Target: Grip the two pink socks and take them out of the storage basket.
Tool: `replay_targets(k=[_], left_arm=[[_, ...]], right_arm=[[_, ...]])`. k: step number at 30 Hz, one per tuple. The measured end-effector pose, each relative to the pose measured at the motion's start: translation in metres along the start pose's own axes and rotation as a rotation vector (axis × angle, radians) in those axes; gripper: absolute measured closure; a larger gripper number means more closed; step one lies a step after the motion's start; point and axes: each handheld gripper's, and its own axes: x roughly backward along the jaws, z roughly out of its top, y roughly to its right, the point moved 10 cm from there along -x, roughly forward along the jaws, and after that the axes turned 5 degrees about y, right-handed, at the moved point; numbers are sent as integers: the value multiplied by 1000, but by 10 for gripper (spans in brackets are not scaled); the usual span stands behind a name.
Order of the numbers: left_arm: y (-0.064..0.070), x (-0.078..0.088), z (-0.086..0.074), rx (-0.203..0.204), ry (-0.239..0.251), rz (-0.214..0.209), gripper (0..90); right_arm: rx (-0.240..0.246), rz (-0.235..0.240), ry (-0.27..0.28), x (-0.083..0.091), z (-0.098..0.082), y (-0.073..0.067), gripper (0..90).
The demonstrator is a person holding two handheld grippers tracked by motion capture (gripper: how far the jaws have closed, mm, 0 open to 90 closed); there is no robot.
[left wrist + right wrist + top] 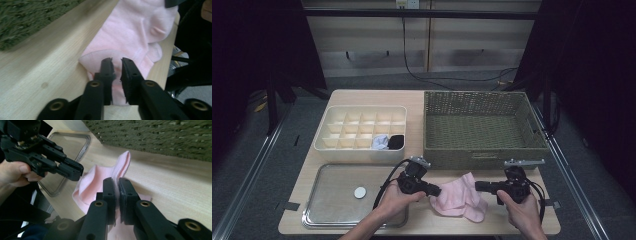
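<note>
The left gripper [435, 190] and the right gripper [479, 186] each pinch one side of the soft pink cloth sock [458, 196]; two grips can lift it flat.

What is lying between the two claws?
The pink cloth lies between the left claw and the right claw in the high view. Each claw pinches one edge of it, on the bare wooden table.
</note>
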Motion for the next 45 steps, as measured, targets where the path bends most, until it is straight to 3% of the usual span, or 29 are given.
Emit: replay_targets(k=[5, 7, 10, 14, 18, 19, 21, 22, 24, 27, 30, 37, 45], left_arm=[[3, 1, 1, 7, 11, -25, 857], [3, 2, 4, 37, 20, -18, 759], [7, -1, 7, 38, 10, -33, 672], [18, -11, 10, 25, 0, -65, 669], [13, -24, 12, 24, -36, 2, 567], [13, -26, 11, 37, -32, -12, 540], [9, -27, 9, 35, -40, 12, 514], [9, -28, 8, 55, -34, 15, 492], [5, -27, 6, 36, -46, 42, 489], [4, -29, 6, 49, -43, 64, 456], [-1, -30, 2, 52, -55, 100, 470], [-16, -20, -4, 56, -63, 133, 590], [-25, -7, -11, 78, -50, 107, 695]], right_arm=[[-38, 14, 3, 1, -4, 1, 848], [-37, 6, 1, 4, -4, 2, 847], [-58, -10, -15, 5, -9, 9, 847], [-73, -3, -17, 4, -13, 12, 847], [-71, 3, -11, 4, -13, 11, 847], [-70, 6, -11, 4, -13, 11, 847], [-70, 11, -9, 5, -13, 10, 847], [-70, 16, -4, 6, -13, 10, 846], [-70, 17, -4, 6, -13, 11, 846], [-71, 23, -4, 6, -13, 9, 845], [-67, 22, -5, 6, -13, 9, 844], [-79, 19, -4, 8, -14, 13, 843], [-87, 1, -11, 12, -20, 19, 840]])
